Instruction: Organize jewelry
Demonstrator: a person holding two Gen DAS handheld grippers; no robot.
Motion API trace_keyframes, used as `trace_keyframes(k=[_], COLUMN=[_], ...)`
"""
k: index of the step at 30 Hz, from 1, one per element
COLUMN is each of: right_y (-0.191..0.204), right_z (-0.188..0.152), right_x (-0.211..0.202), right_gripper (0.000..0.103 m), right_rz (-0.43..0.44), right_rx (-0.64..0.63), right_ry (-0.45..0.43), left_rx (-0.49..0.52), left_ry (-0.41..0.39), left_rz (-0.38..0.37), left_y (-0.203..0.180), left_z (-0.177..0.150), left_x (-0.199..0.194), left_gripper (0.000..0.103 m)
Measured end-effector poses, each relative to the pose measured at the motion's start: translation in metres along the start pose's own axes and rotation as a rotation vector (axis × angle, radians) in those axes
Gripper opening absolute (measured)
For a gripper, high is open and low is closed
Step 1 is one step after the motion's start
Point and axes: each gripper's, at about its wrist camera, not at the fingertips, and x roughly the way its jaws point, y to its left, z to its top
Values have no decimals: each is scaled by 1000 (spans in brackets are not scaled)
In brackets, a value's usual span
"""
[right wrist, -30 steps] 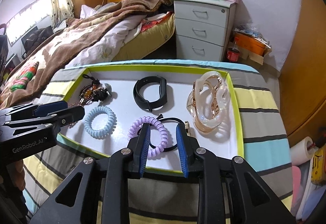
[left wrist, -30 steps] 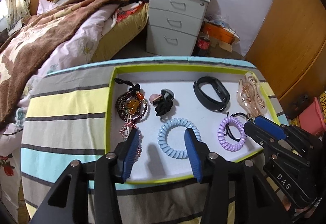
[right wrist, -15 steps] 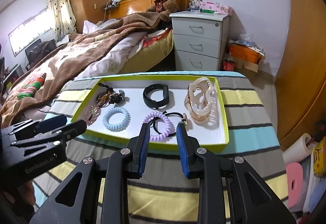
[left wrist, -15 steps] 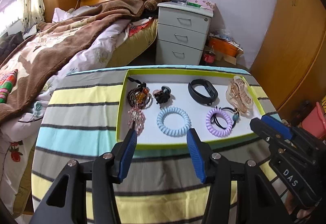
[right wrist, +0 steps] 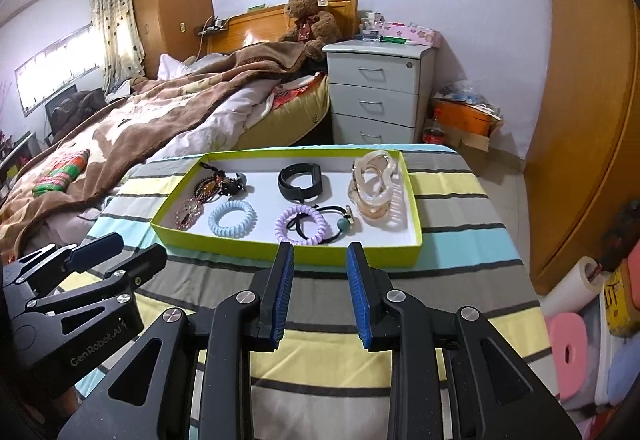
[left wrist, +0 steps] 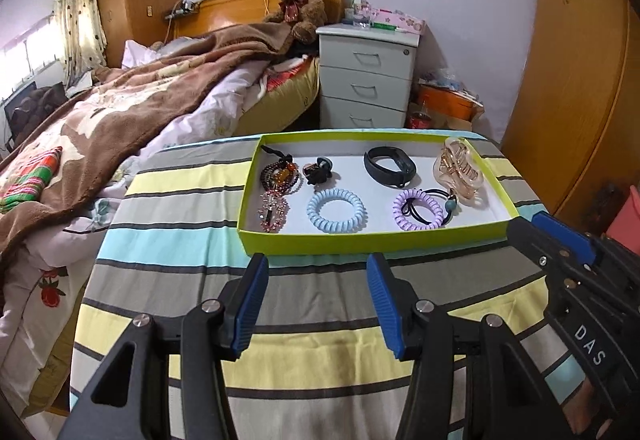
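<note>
A lime-green tray [left wrist: 372, 240] [right wrist: 280, 252] on the striped table holds a beaded bracelet [left wrist: 279, 175], a black clip [left wrist: 318, 171], a blue coil hair tie [left wrist: 337, 210] [right wrist: 232, 218], a purple coil hair tie [left wrist: 418, 214] [right wrist: 303, 225] with a black elastic, a black wristband [left wrist: 389, 171] [right wrist: 301, 183] and a clear claw clip [left wrist: 460, 171] [right wrist: 376, 188]. My left gripper [left wrist: 318, 272] is open and empty, hovering before the tray's near wall. My right gripper [right wrist: 320, 260] is open and empty, also short of the tray; it shows in the left wrist view [left wrist: 560, 240].
The striped tablecloth [left wrist: 180, 240] covers the table. A bed with a brown blanket [left wrist: 120, 111] lies to the left, a white drawer unit [left wrist: 366, 75] behind the table, a wooden wardrobe [left wrist: 580, 79] on the right. Rolls and boxes [right wrist: 580, 320] sit at the far right.
Both grippers have pulled back and up from over the tray to in front of it, empty. The jewelry in the tray has not moved.
</note>
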Motion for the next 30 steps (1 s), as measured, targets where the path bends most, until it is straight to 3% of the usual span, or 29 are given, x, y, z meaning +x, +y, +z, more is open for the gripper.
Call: trace_keyframes(k=[14,30], right_y=[5,8], right_z=[-11,-13], right_x=[-11,-12], right_gripper=[28,28], right_rz=[-18,-15], right_rx=[-10,-14], right_ry=[-34,-36], left_rx=[-22,-23], left_ry=[-55,-35], left_rz=[33,14], left_y=[4,0], left_z=[-14,-17], left_x=[-18,-17], left_gripper=[53,53])
